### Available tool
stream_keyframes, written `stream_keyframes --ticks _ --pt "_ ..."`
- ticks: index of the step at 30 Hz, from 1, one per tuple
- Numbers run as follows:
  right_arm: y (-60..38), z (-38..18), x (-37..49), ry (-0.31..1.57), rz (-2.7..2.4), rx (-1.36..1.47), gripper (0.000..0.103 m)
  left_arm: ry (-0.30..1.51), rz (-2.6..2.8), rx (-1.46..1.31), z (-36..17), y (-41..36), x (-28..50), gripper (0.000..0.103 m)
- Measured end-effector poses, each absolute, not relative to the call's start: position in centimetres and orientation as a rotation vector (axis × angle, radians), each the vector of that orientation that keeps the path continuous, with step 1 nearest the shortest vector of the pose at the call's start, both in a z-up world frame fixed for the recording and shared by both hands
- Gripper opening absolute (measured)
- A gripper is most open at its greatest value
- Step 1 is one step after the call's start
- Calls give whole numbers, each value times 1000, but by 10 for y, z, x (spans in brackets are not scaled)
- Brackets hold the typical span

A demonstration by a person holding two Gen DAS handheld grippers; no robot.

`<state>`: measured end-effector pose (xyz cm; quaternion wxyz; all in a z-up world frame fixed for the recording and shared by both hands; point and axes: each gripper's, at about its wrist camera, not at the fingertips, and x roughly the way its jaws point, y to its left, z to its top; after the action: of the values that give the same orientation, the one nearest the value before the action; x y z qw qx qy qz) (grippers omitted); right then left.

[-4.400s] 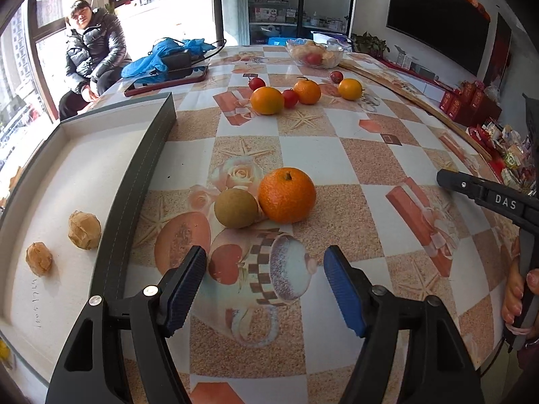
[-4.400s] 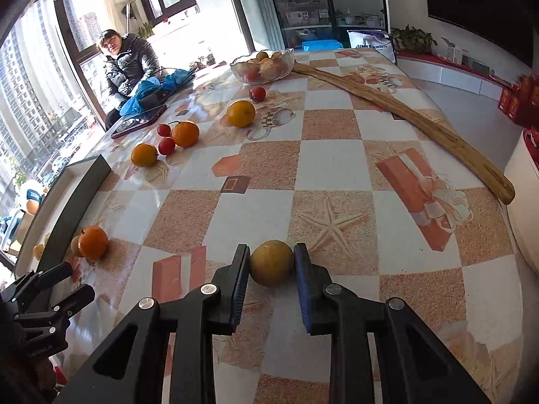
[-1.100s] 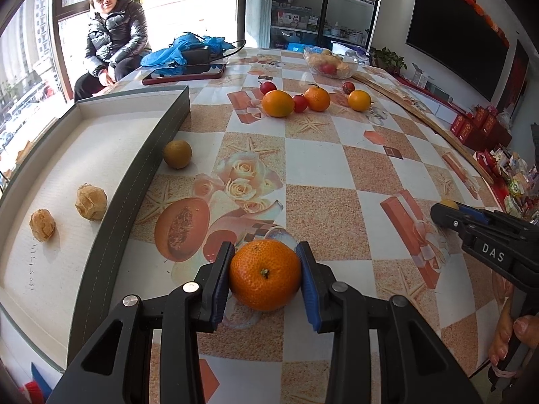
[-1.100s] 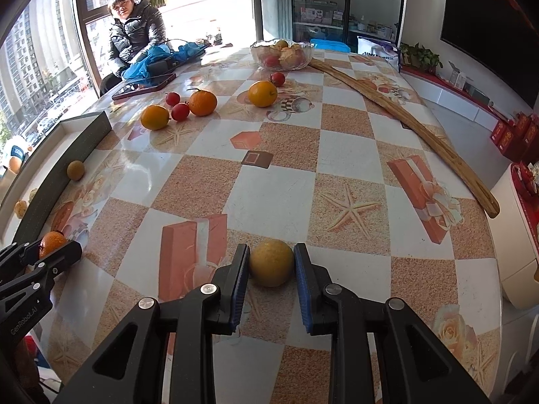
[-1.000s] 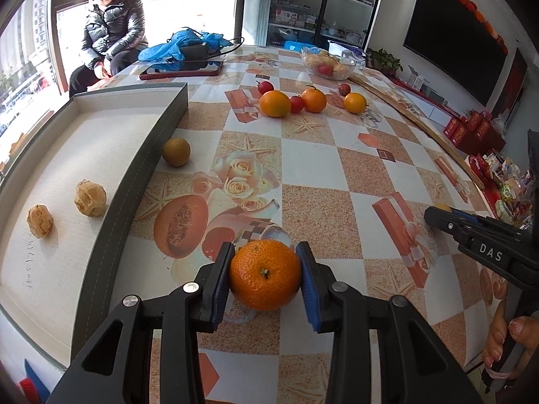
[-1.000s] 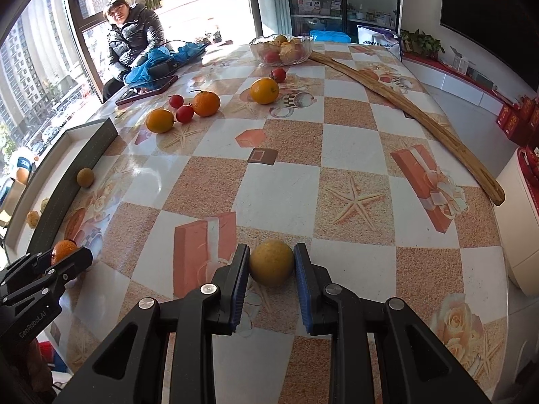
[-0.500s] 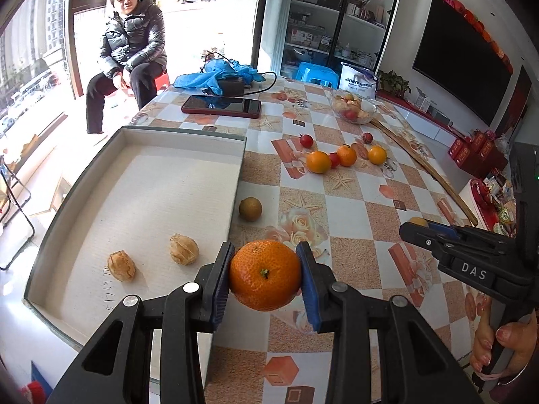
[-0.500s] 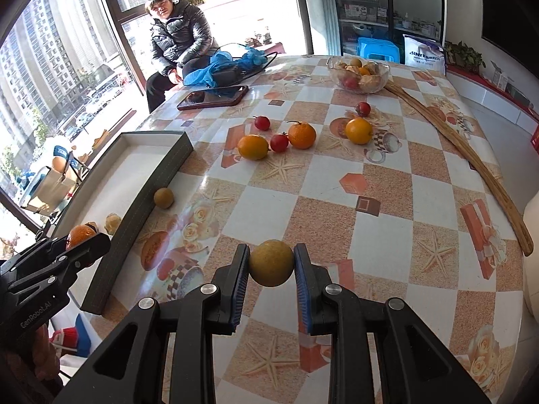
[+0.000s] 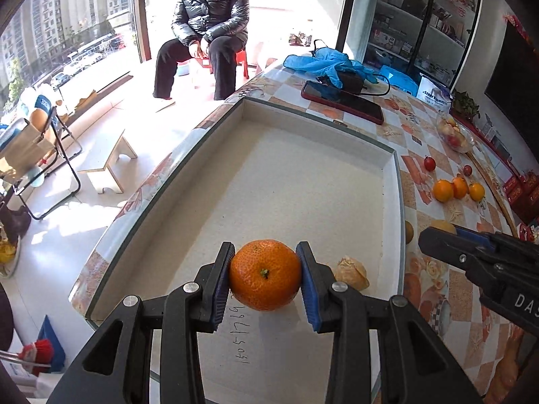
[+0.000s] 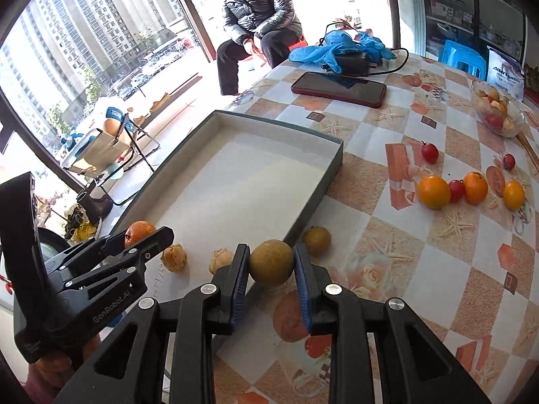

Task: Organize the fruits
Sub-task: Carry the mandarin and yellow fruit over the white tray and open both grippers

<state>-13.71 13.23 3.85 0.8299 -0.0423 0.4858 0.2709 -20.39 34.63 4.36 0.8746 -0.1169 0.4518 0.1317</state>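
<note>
Clamping an orange point(image 9: 265, 274), the left hand-held gripper point(image 9: 266, 281) hangs over the tray point(image 9: 392, 175).

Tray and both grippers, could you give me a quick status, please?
Left gripper shut on orange, over tray. Right gripper shut on brown fruit, above tray's edge. Two small husked fruits lying in tray.
</note>
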Motion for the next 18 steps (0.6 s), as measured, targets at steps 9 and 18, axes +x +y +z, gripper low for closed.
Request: stream_keyframes --ticks 9,18 --pt "183 18 -122 1080 640 -111 28 952 320 -215 28 354 -201 41" --pt "187 20 -122 1070 644 -134 42 897 317 -175 33 348 -203 79"
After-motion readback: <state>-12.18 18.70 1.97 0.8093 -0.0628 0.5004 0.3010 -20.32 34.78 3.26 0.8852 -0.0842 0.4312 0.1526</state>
